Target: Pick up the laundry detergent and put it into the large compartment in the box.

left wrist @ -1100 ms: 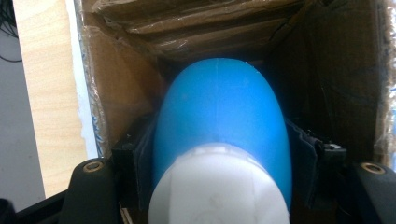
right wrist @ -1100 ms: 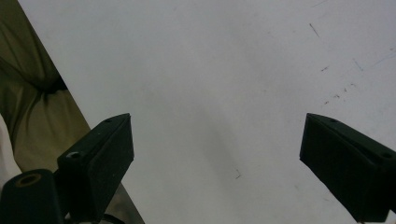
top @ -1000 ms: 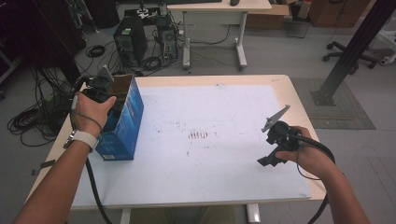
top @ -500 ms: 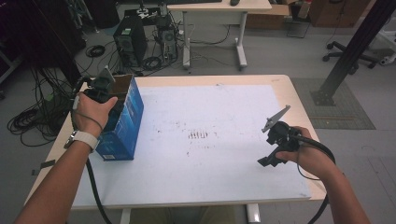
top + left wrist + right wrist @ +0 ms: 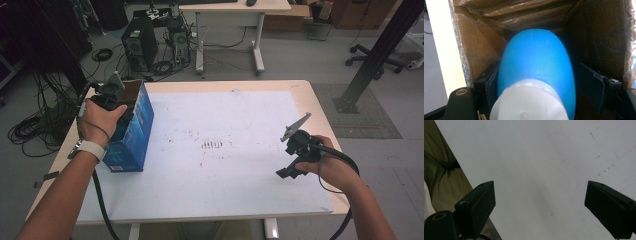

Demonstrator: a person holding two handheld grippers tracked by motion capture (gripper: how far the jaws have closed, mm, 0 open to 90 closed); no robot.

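Observation:
My left gripper (image 5: 112, 92) reaches down into the open top of a blue cardboard box (image 5: 132, 135) at the table's left edge. In the left gripper view a blue bottle (image 5: 536, 62) with a white cap (image 5: 529, 102) lies inside the box, between the jaws of my left gripper (image 5: 537, 72). The jaws have just been opening; the right pad (image 5: 594, 82) stands off the bottle, so the grip is loose. My right gripper (image 5: 287, 167) hovers open over the white sheet near the front right, and in the right gripper view my right gripper (image 5: 539, 195) has nothing between its fingers.
The white sheet (image 5: 225, 115) covers most of the wooden table (image 5: 320, 100). Faint dark marks (image 5: 212, 145) sit at its middle. Beyond the table stand a computer tower (image 5: 137, 47), cables on the floor and another desk (image 5: 235, 7). A black post (image 5: 372, 55) rises at the right.

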